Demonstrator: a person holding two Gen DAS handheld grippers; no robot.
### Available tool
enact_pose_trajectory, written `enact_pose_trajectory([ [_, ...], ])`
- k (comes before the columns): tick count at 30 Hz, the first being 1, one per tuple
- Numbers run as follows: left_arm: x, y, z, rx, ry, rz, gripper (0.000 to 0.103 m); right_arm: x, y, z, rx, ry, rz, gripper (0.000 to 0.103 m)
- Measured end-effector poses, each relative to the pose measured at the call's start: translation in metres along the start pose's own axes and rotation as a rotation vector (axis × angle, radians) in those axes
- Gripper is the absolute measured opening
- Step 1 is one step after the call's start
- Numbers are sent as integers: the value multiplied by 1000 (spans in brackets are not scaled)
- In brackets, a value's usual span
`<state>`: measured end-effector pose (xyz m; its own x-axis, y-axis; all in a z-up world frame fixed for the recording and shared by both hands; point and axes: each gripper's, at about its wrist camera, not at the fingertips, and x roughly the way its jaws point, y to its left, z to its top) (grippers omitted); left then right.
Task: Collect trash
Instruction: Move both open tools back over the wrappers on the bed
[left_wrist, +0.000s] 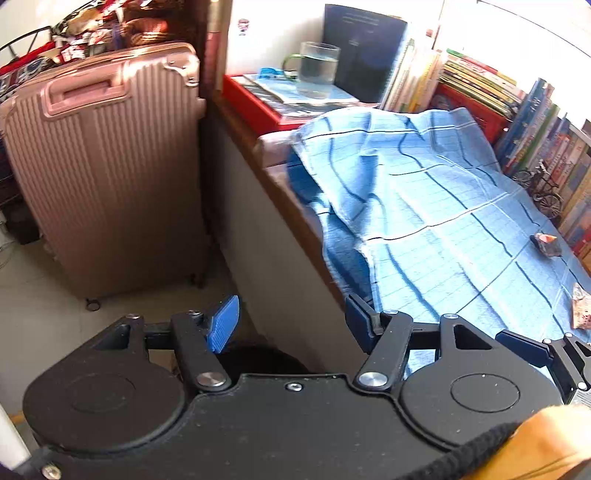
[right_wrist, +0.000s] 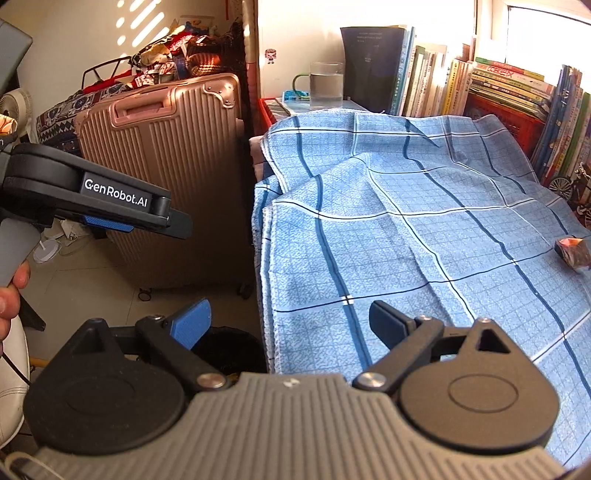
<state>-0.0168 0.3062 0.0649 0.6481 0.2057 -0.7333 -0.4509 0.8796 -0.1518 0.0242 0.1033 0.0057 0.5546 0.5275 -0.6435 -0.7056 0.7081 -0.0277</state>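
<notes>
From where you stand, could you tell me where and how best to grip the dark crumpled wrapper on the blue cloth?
Pinch the wrapper across its raised, reddish crumpled top, coming from above: it lies low on the cloth, and books stand behind it, so a side approach looks cramped.

So the table (right_wrist: 258, 147) is basically buried under a blue checked cloth (right_wrist: 406, 229) that's rumpled and hangs over the near edge. Two bits of crumpled wrapper sit on the cloth toward the right: a dark reddish one (left_wrist: 546, 243) and a paler one (left_wrist: 580, 308) closer in, well apart from each other. At the far end there's a red tray (left_wrist: 251, 101) with papers and a glass mug of water (left_wrist: 318, 68) on it, and books (right_wrist: 498, 88) line the back.
</notes>
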Motion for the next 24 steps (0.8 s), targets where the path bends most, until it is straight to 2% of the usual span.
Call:
enact_pose_trajectory([
  [10, 21, -57, 19, 93, 18, -96, 70, -12, -46, -5, 127, -13, -158, 103],
  [16, 36, -97, 31, 169, 27, -164, 74, -13, -73, -11, 196, 1, -299, 103],
  [24, 65, -140, 42, 238, 79, -248, 74, -16, -106, -19, 275, 16, -448, 103],
])
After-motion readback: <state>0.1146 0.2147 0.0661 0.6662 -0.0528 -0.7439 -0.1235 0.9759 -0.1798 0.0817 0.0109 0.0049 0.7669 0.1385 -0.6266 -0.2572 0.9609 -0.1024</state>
